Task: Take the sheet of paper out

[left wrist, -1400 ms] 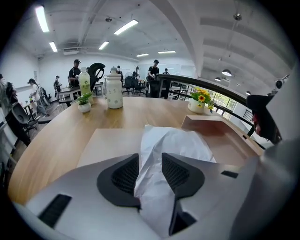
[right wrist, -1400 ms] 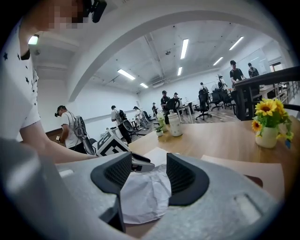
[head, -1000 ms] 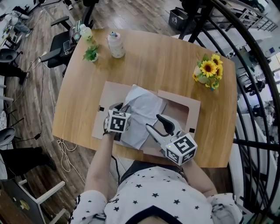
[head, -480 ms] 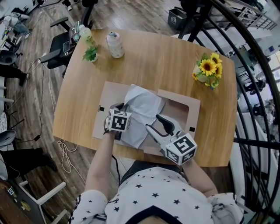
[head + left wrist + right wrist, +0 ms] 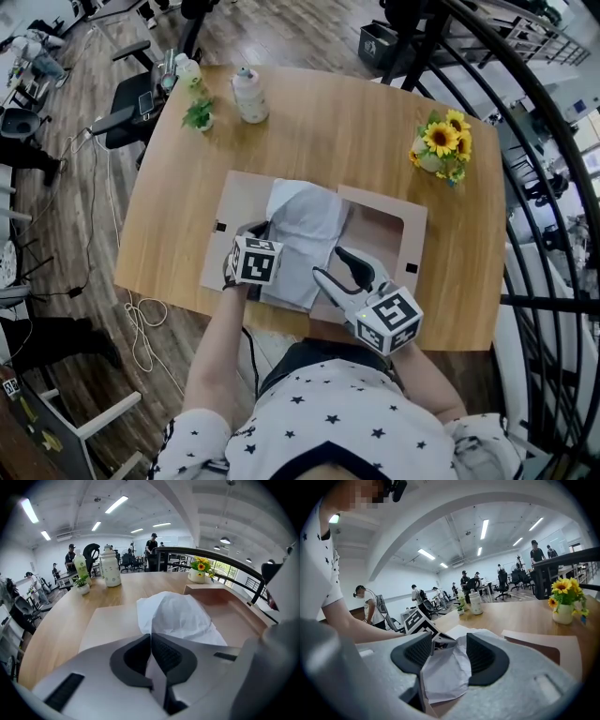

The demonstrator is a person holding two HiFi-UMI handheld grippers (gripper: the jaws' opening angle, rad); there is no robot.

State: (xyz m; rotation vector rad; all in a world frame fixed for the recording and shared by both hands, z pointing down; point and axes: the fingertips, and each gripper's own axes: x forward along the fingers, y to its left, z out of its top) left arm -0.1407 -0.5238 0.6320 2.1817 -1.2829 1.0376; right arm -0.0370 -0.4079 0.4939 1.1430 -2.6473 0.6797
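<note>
A crumpled white sheet of paper (image 5: 302,234) lies humped over a flat, open cardboard box (image 5: 380,202) on the wooden table. My left gripper (image 5: 258,232) is at the sheet's near left edge, and its jaws are shut on the paper. In the left gripper view the sheet (image 5: 180,616) rises straight out of the closed pads of the left gripper (image 5: 151,637). My right gripper (image 5: 336,269) stands open at the box's near edge. In its own view, the right gripper (image 5: 449,641) has the sheet (image 5: 445,667) lying beyond and below its spread jaws, untouched.
At the table's far right stands a vase of sunflowers (image 5: 441,150). A white bottle (image 5: 249,94), a small potted plant (image 5: 197,114) and a pale green bottle (image 5: 187,70) stand at the far left. A dark curved railing (image 5: 525,187) runs along the right.
The sheet's hump has shifted and flattened a little over the box. Both grippers have stayed where they were.
</note>
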